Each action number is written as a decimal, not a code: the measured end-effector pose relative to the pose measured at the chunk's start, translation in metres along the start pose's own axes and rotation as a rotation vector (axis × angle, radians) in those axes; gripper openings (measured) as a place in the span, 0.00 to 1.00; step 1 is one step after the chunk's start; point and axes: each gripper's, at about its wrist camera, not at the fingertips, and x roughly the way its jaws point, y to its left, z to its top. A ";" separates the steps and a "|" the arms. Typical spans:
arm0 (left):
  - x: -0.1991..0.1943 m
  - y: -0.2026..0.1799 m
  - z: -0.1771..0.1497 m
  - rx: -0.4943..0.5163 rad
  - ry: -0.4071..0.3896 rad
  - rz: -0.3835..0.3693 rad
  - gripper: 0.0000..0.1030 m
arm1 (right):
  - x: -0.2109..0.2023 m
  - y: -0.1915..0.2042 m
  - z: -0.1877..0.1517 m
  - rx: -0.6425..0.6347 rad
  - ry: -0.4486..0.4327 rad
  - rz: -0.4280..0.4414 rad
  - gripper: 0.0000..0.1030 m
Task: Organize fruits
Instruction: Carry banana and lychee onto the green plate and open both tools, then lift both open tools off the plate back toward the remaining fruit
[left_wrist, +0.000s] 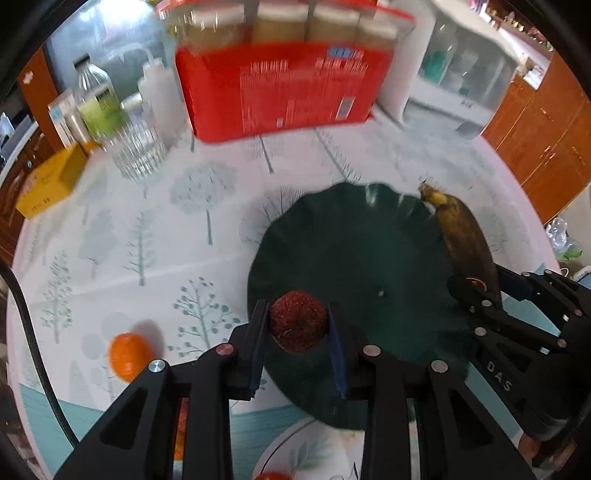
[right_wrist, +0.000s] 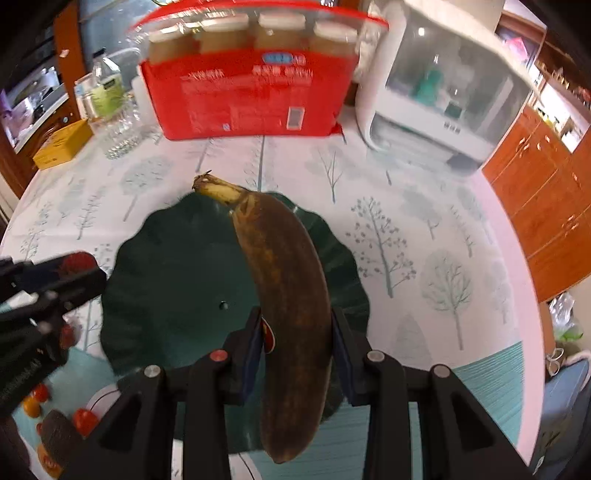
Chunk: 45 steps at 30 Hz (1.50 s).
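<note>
My left gripper (left_wrist: 298, 328) is shut on a round, bumpy dark-red fruit (left_wrist: 298, 321) and hangs over the near rim of a dark green scalloped plate (left_wrist: 354, 251). My right gripper (right_wrist: 297, 343) is shut on a brown overripe banana (right_wrist: 291, 295) with a red sticker, held above the same plate (right_wrist: 177, 266). In the left wrist view the banana (left_wrist: 467, 236) and the right gripper (left_wrist: 476, 291) show at the plate's right edge. The right wrist view has the left gripper (right_wrist: 79, 269) at the plate's left side. An orange fruit (left_wrist: 127, 356) lies on the tablecloth, left of the plate.
A red carton of jars (left_wrist: 280, 92) stands at the back of the tree-print tablecloth (left_wrist: 147, 229), beside a white appliance (right_wrist: 443, 92). Bottles (left_wrist: 98, 103), a glass (left_wrist: 138, 147) and a yellow box (left_wrist: 48, 184) crowd the back left. Small red and orange fruits (right_wrist: 85, 421) sit on a white plate (right_wrist: 101, 400) near the front.
</note>
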 end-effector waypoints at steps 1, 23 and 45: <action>0.009 0.001 0.000 -0.006 0.013 0.001 0.28 | 0.004 0.001 -0.002 -0.001 0.006 0.000 0.34; 0.031 0.003 0.005 -0.001 0.020 0.003 0.73 | 0.014 0.011 0.005 -0.086 -0.045 -0.010 0.50; -0.056 0.022 -0.017 -0.017 -0.087 0.015 0.76 | -0.050 0.023 -0.008 -0.074 -0.088 0.017 0.50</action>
